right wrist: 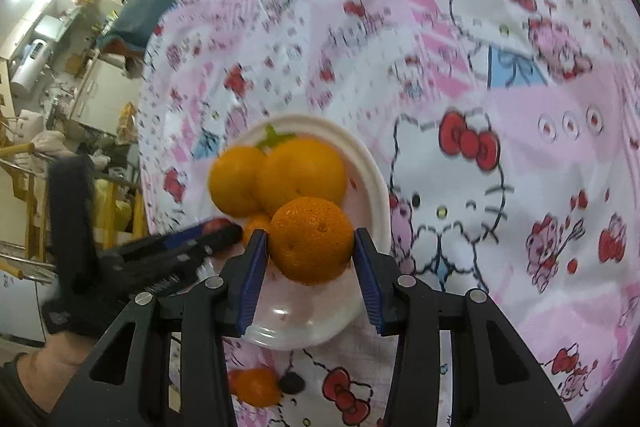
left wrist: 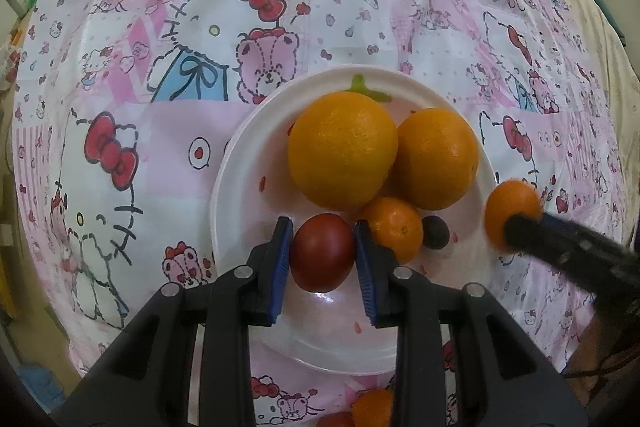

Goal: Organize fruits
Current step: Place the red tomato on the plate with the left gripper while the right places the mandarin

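A white plate (left wrist: 240,187) on the cartoon-print tablecloth holds two big oranges (left wrist: 342,151), a small tangerine (left wrist: 396,227) and a small dark fruit (left wrist: 436,233). My left gripper (left wrist: 323,225) is shut on a round red fruit (left wrist: 322,255) low over the plate's near side; whether the fruit touches the plate I cannot tell. My right gripper (right wrist: 310,234) is shut on another tangerine (right wrist: 310,239), its blue pads pressing both sides. In the left wrist view that tangerine (left wrist: 510,203) hangs just off the plate's right rim. The right wrist view shows the left gripper (right wrist: 228,233) blurred, with the red fruit (right wrist: 216,225).
Loose fruits lie on the cloth near the plate's front: a tangerine (right wrist: 256,385), a dark fruit (right wrist: 292,383) and a red one (left wrist: 336,421). A gloved hand (right wrist: 68,307) holds the left gripper. Room clutter stands past the table's edge (right wrist: 140,131).
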Demonstrator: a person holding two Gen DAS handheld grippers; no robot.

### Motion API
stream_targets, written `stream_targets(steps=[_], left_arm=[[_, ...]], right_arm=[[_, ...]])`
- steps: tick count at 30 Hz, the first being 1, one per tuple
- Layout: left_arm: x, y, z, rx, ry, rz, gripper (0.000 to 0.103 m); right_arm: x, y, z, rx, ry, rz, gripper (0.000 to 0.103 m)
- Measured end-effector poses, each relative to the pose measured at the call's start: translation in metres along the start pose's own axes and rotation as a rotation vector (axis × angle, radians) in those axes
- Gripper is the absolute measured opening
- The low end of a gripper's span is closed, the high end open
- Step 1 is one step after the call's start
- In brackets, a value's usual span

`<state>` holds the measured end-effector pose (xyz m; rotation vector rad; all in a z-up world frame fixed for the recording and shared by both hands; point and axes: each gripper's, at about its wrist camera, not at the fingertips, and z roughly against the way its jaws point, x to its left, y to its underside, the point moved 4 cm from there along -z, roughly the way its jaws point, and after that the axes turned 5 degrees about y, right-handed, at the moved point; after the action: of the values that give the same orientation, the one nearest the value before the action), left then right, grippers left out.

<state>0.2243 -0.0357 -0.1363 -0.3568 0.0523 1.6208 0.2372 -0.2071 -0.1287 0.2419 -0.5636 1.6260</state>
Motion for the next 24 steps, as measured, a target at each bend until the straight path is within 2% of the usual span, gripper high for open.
stream_targets(steps=[5,24], left_arm=[[0.0015,-0.0016,-0.0002,-0.005,-0.002,0.010,0.027],[0.0001,0.0011,-0.0087,0.019,-0.053,-0.005,0.028]], right_arm=[[-0.0040,0.0039,-0.0107,0.026,0.017,-0.008,0.046],[-0.0083,0.0034,-0.0095,0.001,0.060,-0.005,0.048]])
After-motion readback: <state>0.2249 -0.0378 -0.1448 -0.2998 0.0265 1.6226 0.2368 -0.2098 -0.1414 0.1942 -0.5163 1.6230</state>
